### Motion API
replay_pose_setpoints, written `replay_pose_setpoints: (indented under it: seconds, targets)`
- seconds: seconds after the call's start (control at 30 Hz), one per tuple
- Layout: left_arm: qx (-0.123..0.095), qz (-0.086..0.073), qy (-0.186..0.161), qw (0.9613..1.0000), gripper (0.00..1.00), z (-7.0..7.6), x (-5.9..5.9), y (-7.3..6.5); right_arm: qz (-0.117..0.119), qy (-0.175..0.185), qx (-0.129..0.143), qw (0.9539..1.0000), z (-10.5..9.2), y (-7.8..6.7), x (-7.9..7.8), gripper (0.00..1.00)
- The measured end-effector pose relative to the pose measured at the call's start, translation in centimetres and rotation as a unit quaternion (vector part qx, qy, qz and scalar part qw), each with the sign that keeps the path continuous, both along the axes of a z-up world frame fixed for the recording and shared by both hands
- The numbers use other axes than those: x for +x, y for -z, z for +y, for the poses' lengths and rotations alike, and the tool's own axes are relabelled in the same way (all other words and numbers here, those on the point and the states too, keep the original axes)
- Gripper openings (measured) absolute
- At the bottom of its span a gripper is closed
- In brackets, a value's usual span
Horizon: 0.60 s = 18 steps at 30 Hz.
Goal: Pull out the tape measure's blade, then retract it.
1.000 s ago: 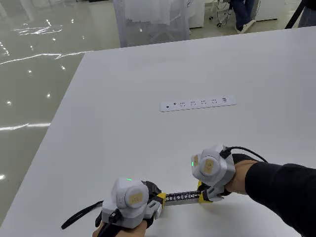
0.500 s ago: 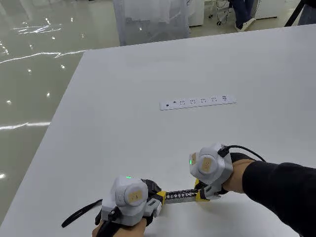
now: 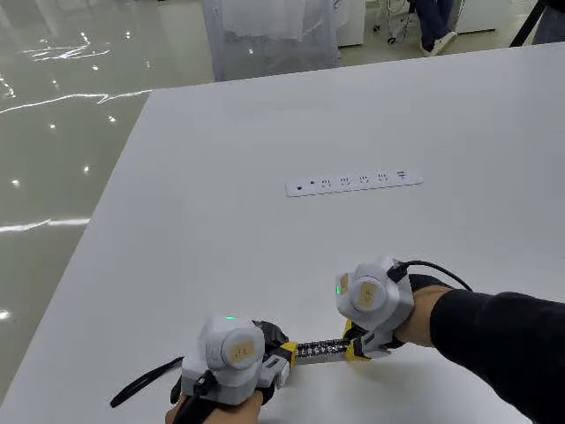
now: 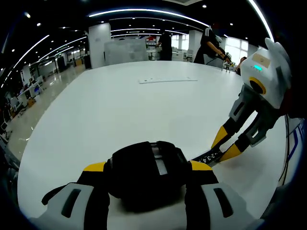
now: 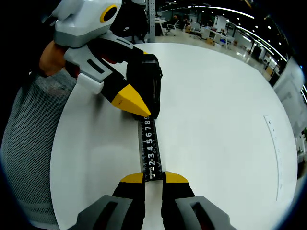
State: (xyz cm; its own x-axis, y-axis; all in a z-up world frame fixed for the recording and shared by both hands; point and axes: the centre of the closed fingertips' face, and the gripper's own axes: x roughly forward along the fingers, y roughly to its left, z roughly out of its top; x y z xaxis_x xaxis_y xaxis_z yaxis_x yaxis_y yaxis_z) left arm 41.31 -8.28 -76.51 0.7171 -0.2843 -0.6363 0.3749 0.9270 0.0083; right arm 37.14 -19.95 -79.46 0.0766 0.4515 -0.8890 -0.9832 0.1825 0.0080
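My left gripper is shut on the black tape measure case, which rests low on the white table; in the head view the case sits at the bottom centre. A short length of the blade with printed numbers runs from the case to my right gripper, which is shut on the blade's end. In the head view the blade spans between the left gripper and the right gripper. From the left gripper view, the right gripper pinches the blade at right.
A white power strip lies flat mid-table, also seen far off as a power strip. The table's left edge borders a glossy floor. A black cable trails off behind the left gripper. People stand beyond the far edge.
The right gripper has moved slightly left toward the case, so the exposed blade is a little shorter. The left gripper holds still.
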Motion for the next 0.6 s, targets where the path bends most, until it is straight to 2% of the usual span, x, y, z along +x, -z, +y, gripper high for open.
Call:
replay_pose_setpoints:
  seconds: [0.2,0.4,0.6]
  targets:
    - [-0.003,0.002,-0.001,1.0000,0.59,0.0,0.0,0.0,0.000,0.002,0.004,1.0000,0.3,0.0,0.1,0.07]
    - [-0.003,0.003,0.000,1.0000,0.59,0.0,0.0,0.0,-0.004,0.002,0.011,0.9999,1.7,0.0,0.1,0.07]
    - [-0.003,0.003,-0.001,1.0000,0.59,0.0,0.0,0.0,-0.005,0.002,0.014,0.9999,1.9,0.1,0.1,0.07]
